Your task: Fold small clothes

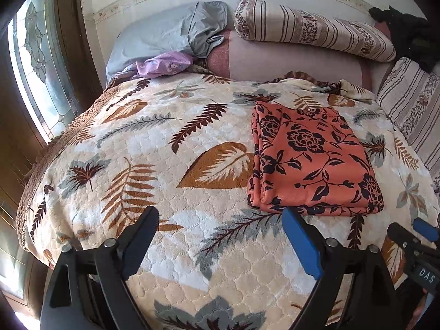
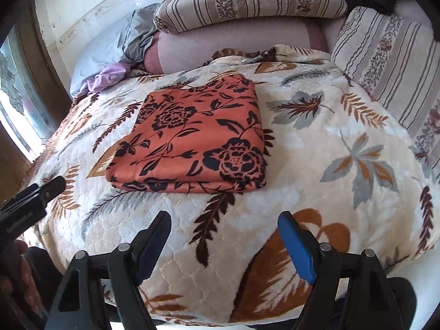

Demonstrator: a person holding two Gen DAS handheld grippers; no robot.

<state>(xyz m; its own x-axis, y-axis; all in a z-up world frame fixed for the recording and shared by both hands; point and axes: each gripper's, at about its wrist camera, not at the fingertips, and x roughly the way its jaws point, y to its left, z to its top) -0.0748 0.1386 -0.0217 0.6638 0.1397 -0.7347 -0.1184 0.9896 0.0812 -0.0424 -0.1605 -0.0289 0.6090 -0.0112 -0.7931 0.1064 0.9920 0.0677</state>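
Orange floral cloth (image 2: 189, 143) lies folded, layers stacked, centre frame on the bed (image 2: 316, 192), apparently finished, so left tool (image 1: 220, 228) and right tool (image 2: 224, 228) hover spread and empty.

An orange garment (image 1: 313, 159) (image 2: 192, 143) printed with black roses, leaves and trailing stems lies folded into a flat, roughly rectangular stack on the leaf-patterned blanket (image 1: 154, 165) (image 2: 316, 181). Several layers show along its near edge and along its left side, their edges fairly well lined up, with a slight bulge at the near left corner. Its top face is smooth with only faint creases. It rests wholly on the blanket, short of the blanket's rumpled far edge.
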